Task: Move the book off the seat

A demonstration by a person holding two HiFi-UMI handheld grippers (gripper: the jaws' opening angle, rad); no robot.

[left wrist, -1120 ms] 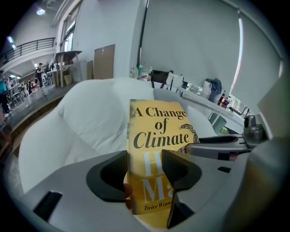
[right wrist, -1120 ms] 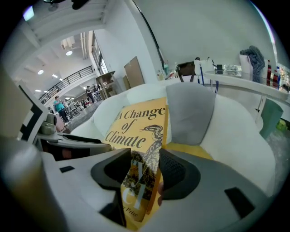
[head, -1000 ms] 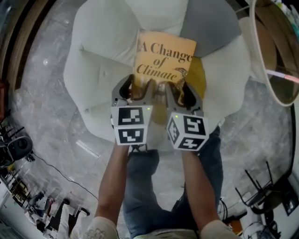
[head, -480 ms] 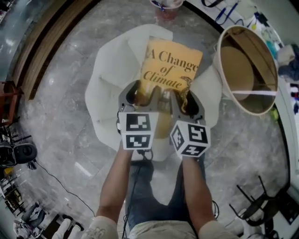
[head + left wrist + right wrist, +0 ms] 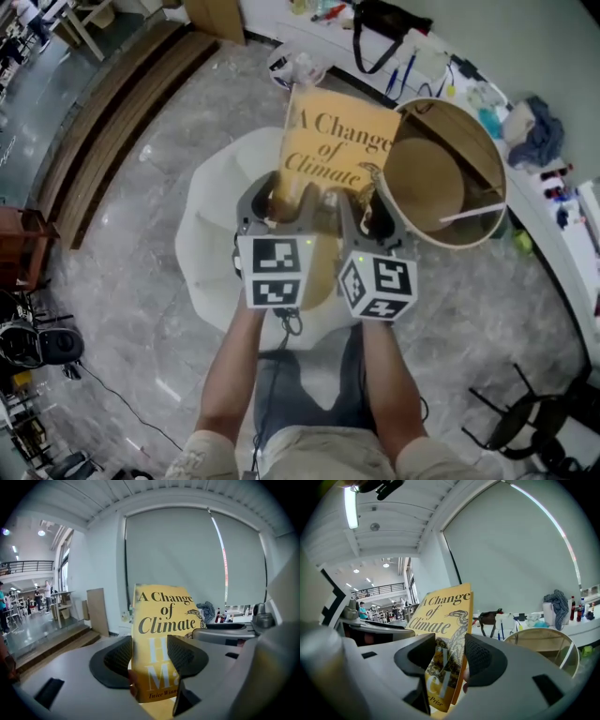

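Note:
The yellow book [image 5: 333,150], titled "A Change of Climate", is held up in the air above the white seat [image 5: 211,244]. My left gripper [image 5: 286,202] is shut on its lower left part, my right gripper [image 5: 356,202] shut on its lower right part. In the left gripper view the book [image 5: 161,634] stands upright between the dark pads [image 5: 119,656], gripper [image 5: 150,656] closed on it. Seen from the right gripper view, the book [image 5: 443,620] sits edge-on between that gripper's [image 5: 447,656] pads [image 5: 480,656].
A round wooden side table [image 5: 441,173] stands right of the seat. Behind it runs a white counter [image 5: 487,84] with a dark bag [image 5: 380,23], bottles and cloth. Wooden steps [image 5: 112,122] lie to the left, a black stand [image 5: 534,422] at lower right. Grey marble floor surrounds the seat.
The book has been lifted off the seat cushion and carried up and away; the seat now looks smaller below it, and the round table and counter have come into view.

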